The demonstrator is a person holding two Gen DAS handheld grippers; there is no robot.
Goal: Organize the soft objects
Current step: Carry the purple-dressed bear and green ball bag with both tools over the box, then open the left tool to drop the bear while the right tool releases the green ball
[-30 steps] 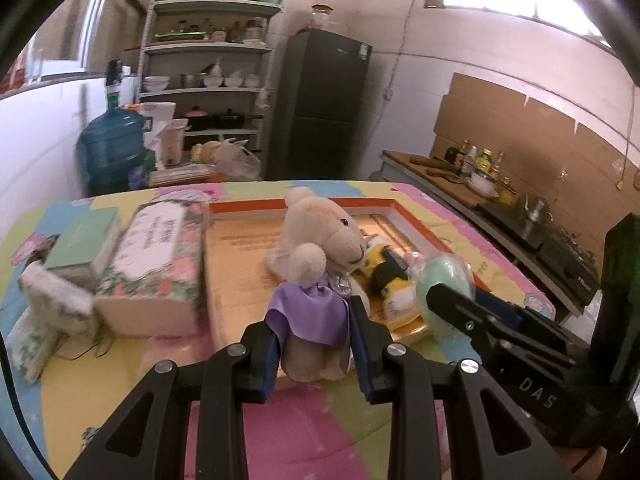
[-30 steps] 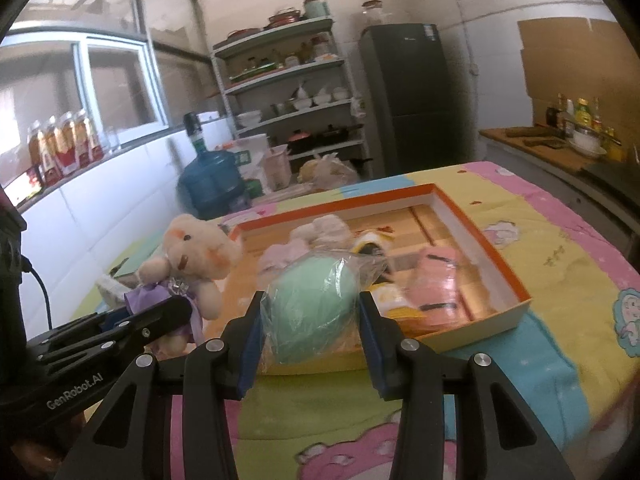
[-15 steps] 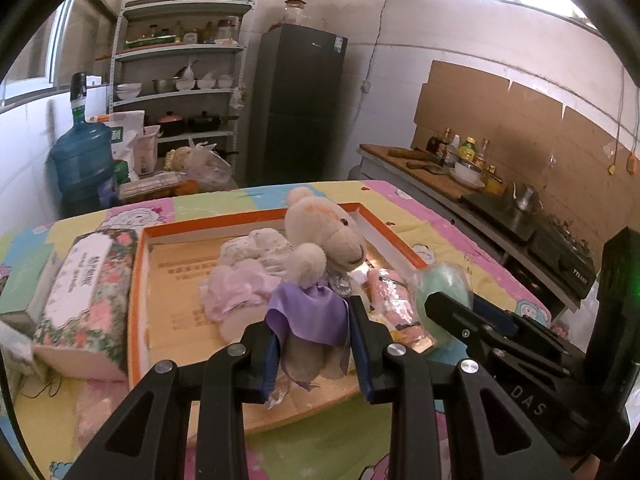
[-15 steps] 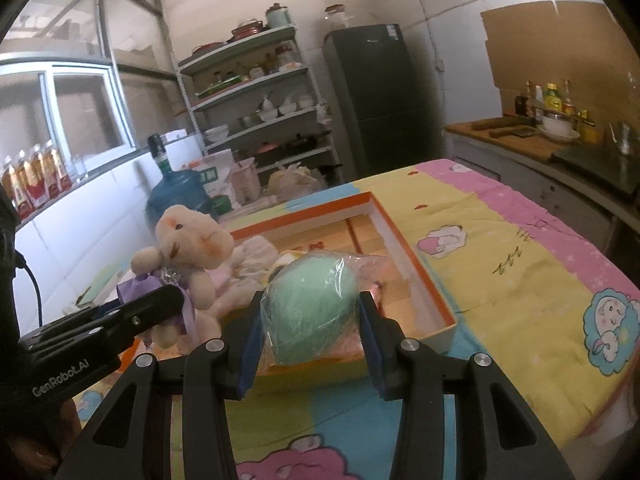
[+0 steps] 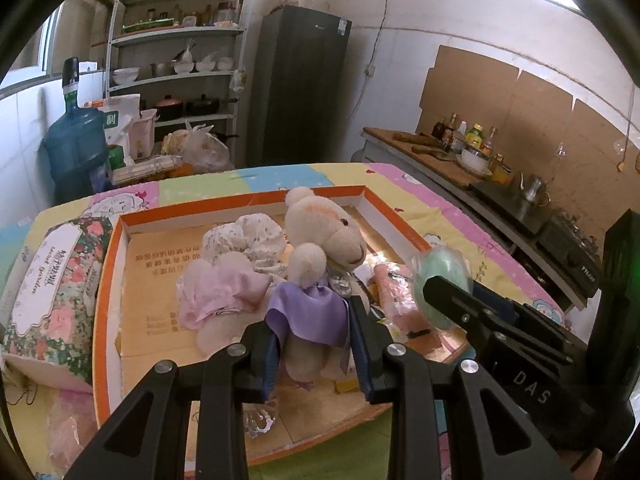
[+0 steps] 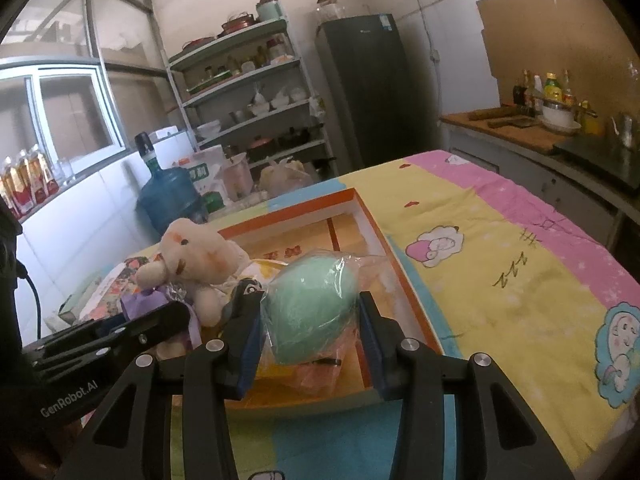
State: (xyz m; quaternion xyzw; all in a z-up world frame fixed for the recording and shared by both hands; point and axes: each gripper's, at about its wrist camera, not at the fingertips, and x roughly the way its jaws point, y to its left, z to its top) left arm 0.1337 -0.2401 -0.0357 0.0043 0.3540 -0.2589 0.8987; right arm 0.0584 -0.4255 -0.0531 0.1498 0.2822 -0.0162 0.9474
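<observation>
My left gripper (image 5: 316, 344) is shut on a cream plush bear (image 5: 320, 240) with a purple cloth, held above the orange-rimmed cardboard box (image 5: 108, 280). My right gripper (image 6: 310, 332) is shut on a green egg-shaped soft toy in clear plastic (image 6: 312, 304), held over the box's right part (image 6: 404, 280). The bear (image 6: 196, 252) shows in the right wrist view, and the green toy (image 5: 440, 280) in the left wrist view. Inside the box lie a pink fabric bundle (image 5: 220, 296), a floral fabric bundle (image 5: 244, 240) and a pink packet (image 5: 396, 292).
A floral tissue box (image 5: 52, 280) stands left of the cardboard box on the patterned tablecloth (image 6: 520, 280). A blue water jug (image 5: 76, 148), shelves (image 5: 176, 64) and a dark fridge (image 5: 300, 84) are behind. A counter with bottles (image 5: 472, 144) runs along the right.
Both grippers, still holding the bear and the green toy, have moved right along the box; the tissue box has slid further left in view.
</observation>
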